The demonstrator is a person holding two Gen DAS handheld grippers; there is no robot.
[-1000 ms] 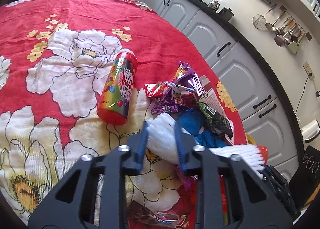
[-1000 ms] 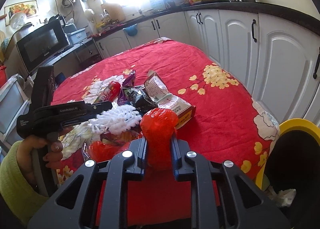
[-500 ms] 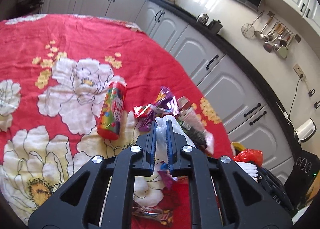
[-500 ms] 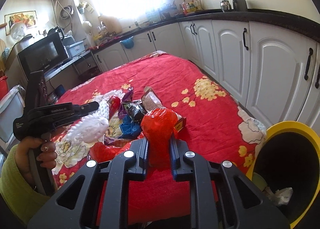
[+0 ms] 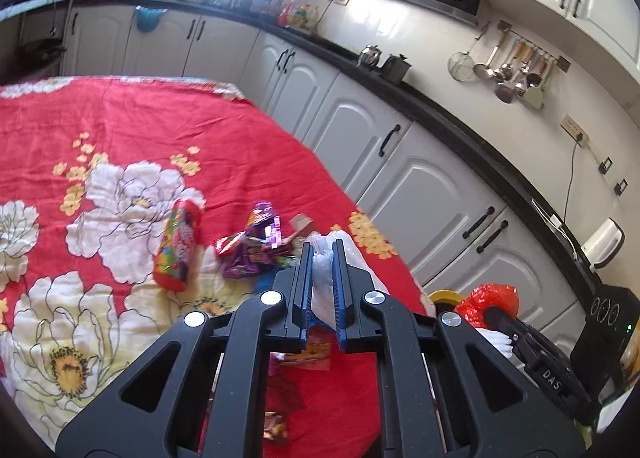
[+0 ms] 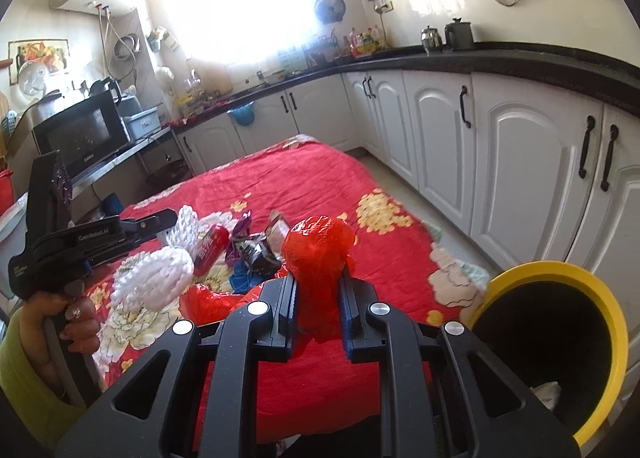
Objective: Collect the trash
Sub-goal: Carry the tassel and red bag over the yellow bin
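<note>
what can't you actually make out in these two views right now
- Bin contents, right wrist view: dark inside, cut off by the frame edge; only a pale scrap shows.
- Wrappers print, left wrist view: too small and blurred.
- Blue item, right wrist view: mostly hidden behind the red bag.
- White net lower end, left wrist view: hidden by the left claw.

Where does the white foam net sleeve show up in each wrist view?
Left wrist: white foam net sleeve at centre, pinched between the left tool's pads.
Right wrist: left of centre, hanging from that tool.
Shared landmark: red candy tube on the floral cloth.
</note>
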